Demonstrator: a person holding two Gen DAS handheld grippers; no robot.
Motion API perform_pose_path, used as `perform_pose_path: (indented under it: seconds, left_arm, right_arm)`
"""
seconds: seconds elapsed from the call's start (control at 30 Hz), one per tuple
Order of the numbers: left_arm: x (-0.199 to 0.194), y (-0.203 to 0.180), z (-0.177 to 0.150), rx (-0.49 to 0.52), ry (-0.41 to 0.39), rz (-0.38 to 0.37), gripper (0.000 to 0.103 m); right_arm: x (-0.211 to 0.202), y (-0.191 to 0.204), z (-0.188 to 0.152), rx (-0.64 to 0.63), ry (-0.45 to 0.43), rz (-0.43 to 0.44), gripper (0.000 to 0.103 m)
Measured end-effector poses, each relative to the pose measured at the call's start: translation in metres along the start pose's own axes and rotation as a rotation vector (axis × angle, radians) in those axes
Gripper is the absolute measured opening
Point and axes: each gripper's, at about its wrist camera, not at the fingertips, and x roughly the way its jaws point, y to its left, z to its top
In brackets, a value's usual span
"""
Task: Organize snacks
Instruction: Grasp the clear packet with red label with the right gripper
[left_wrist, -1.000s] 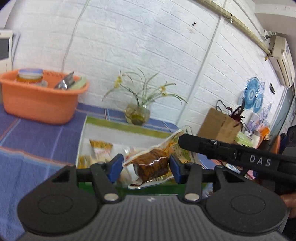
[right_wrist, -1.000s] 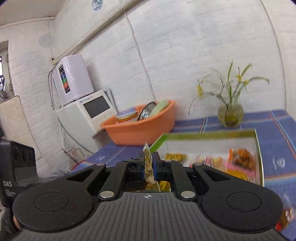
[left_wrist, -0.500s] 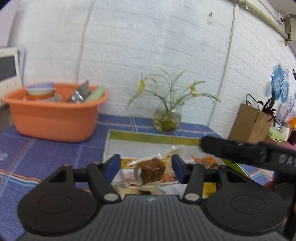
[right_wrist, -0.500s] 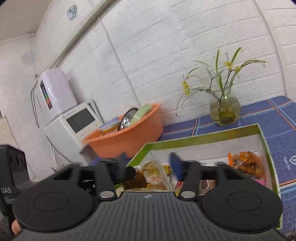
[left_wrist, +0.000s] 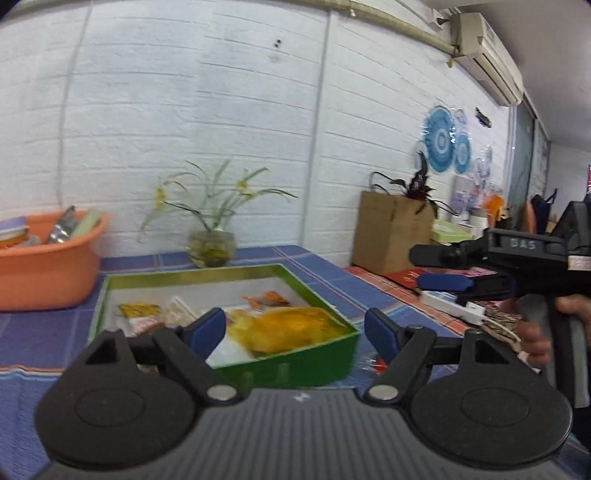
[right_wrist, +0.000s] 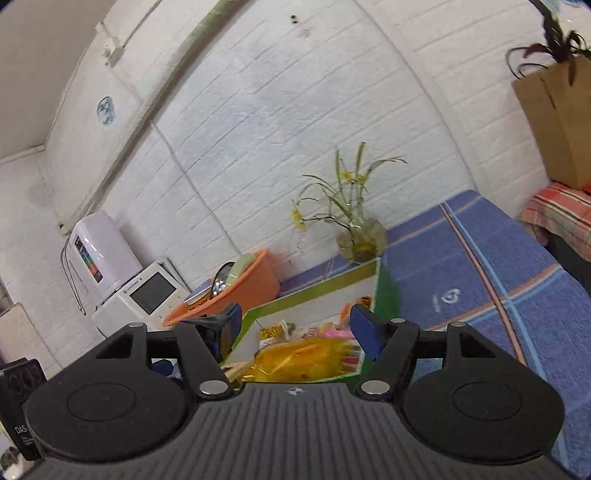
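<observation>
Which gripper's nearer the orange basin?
Left. The left gripper is over the green box's near edge, toward the orange basin. The right gripper is off the box's far side.

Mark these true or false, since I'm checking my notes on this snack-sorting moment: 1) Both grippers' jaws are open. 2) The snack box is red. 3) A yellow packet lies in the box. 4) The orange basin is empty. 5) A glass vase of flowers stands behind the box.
1) True: the left gripper and the right gripper both stand open with nothing between their jaws; the left jaws have just been opening.
2) False: the snack box is green outside, white inside.
3) True: a yellow packet lies in its near corner.
4) False: the orange basin holds several items.
5) True: the glass vase stands by the wall behind the box.
</observation>
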Motion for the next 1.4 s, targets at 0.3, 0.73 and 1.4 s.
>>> perform_pose_path:
  seconds: [0.3,0.73,1.4]
  left_arm:
    - [0.071,-0.081,-0.037,0.038,0.188,-0.1,0.078]
    - [0.149,-0.078,-0.066,-0.104,0.262,-0.046,0.078]
    - [0.174,-0.085,-0.06,0.052,0.327,0.011,0.092]
  right_arm:
    - [0.016,-0.076,-0.03,0.277,0.03,-0.13,0.103]
    - [0.027,-0.094,-0.04,0.268,0.105,-0.169,0.103]
    - [0.041,-0.09,-0.043,0.212,0.196,-0.102,0.078]
